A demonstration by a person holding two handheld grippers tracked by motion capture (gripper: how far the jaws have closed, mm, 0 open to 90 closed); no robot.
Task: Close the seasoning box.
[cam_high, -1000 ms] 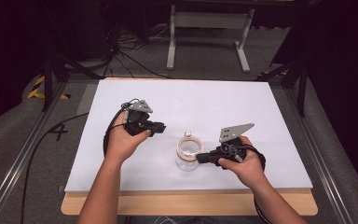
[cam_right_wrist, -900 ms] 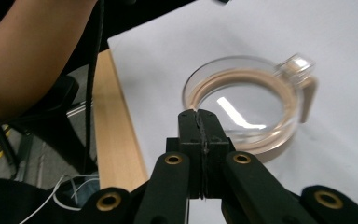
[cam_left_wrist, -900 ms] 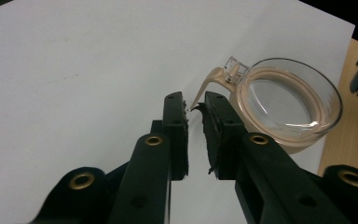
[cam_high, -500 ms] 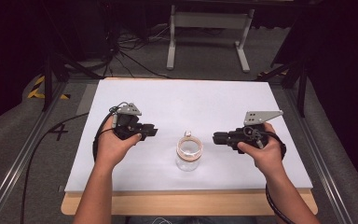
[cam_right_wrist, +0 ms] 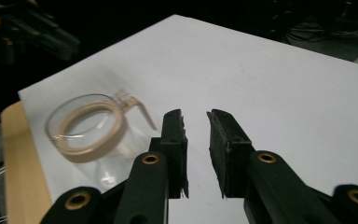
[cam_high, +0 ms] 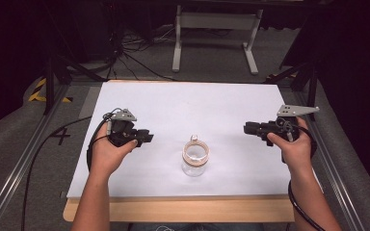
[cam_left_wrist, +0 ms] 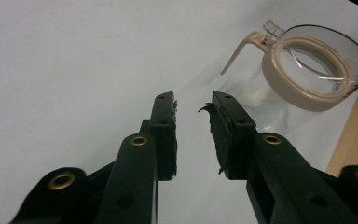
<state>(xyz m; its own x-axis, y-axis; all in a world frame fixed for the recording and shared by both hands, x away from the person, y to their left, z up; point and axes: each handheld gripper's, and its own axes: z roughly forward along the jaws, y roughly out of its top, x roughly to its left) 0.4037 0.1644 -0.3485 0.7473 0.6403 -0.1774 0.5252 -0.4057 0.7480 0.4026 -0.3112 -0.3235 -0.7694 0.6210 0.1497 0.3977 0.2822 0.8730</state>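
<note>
A clear glass jar (cam_high: 195, 158) with a beige ring collar and a small clasp stands upright near the front middle of the white table top (cam_high: 207, 103). My left gripper (cam_high: 149, 137) is held to its left, jaws pointing at it and well apart from it. In the left gripper view the gripper (cam_left_wrist: 193, 105) is open and holds nothing, with the jar (cam_left_wrist: 307, 70) at the upper right. My right gripper (cam_high: 246, 128) is off to the jar's right, also pointing inward. The right gripper (cam_right_wrist: 196, 119) is open and holds nothing, with the jar (cam_right_wrist: 86, 126) at the left.
A bare wooden strip (cam_high: 183, 209) runs along the table's front edge. Metal rails (cam_high: 26, 159) flank both sides. A white stand (cam_high: 217, 21) and cables lie on the floor beyond the far edge.
My right gripper has drawn back from beside the jar to the right. The left gripper has shifted a little left and nearer the front. The jar stays put.
</note>
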